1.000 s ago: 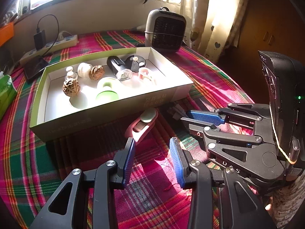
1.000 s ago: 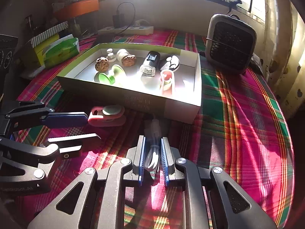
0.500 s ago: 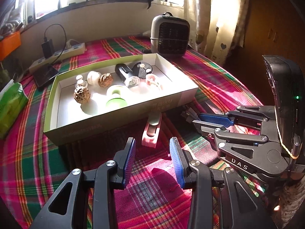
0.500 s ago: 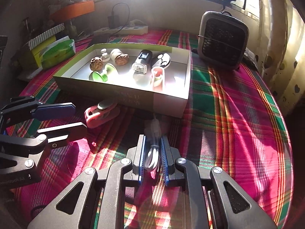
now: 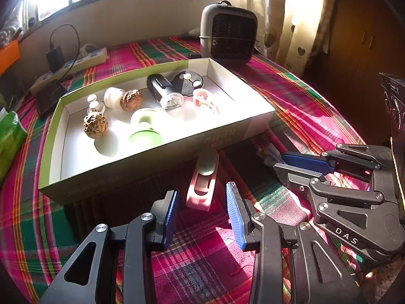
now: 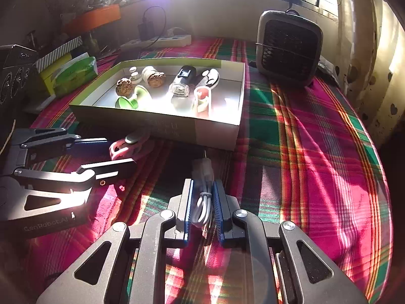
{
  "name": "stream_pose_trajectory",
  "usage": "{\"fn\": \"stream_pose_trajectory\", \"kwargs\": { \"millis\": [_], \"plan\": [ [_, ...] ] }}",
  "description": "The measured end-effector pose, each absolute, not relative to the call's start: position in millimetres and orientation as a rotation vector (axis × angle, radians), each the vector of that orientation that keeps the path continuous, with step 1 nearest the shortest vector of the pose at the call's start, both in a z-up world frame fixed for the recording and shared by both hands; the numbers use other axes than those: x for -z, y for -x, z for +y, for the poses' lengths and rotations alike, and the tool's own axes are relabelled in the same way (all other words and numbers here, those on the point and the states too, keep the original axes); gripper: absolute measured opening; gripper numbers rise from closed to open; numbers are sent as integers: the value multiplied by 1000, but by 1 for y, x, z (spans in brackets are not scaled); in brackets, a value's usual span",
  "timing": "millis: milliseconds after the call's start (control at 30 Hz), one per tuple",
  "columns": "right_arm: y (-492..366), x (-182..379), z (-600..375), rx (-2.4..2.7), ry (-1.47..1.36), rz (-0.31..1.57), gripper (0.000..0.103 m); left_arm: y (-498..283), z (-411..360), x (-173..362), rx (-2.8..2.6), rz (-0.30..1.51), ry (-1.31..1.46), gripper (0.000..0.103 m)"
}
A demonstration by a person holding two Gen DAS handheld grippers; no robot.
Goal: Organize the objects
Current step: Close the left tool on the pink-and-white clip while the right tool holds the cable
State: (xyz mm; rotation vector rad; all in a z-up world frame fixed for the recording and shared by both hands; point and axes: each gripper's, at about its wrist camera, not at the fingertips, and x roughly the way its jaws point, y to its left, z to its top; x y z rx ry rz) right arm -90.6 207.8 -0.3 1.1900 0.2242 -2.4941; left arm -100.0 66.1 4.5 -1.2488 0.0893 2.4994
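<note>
A shallow cardboard box [image 5: 141, 162] [image 6: 162, 124] on the plaid cloth holds walnuts, a black bike light [image 5: 164, 93], a green suction cup [image 5: 145, 131] and other small items. In front of the box lies a pink clip-like gadget [image 5: 203, 182] [image 6: 126, 147]. My left gripper [image 5: 201, 210] is open, its fingers standing just short of the pink gadget on either side. My right gripper [image 6: 201, 202] is shut on a coiled white cable [image 6: 202, 197], held low over the cloth just before the box's front wall.
A small grey fan heater [image 5: 227, 38] [image 6: 288, 48] stands behind the box. A power strip with a charger [image 5: 73, 60] lies at the back left. Green packets [image 6: 73, 76] sit to the left. The round table's edge [image 6: 379, 177] curves down on the right.
In the left wrist view the box and pink gadget have slid rightward and a little farther off, and the gadget now points lengthwise between the fingers. The right gripper keeps its hold on the cable.
</note>
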Motion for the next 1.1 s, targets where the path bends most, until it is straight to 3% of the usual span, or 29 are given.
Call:
{"fn": "stream_pose_trajectory", "kwargs": {
  "millis": [467,633,1100],
  "plan": [
    [93,0,210,2484,-1191,197,17,109,73,-4,-2514,104,1251,34],
    [93,0,210,2482,-1192,191,17,111,71,-4,-2529,101,1257,25],
    [94,0,210,2483,-1191,196,17,111,66,-4,-2536,78,1267,16]
  ]
}}
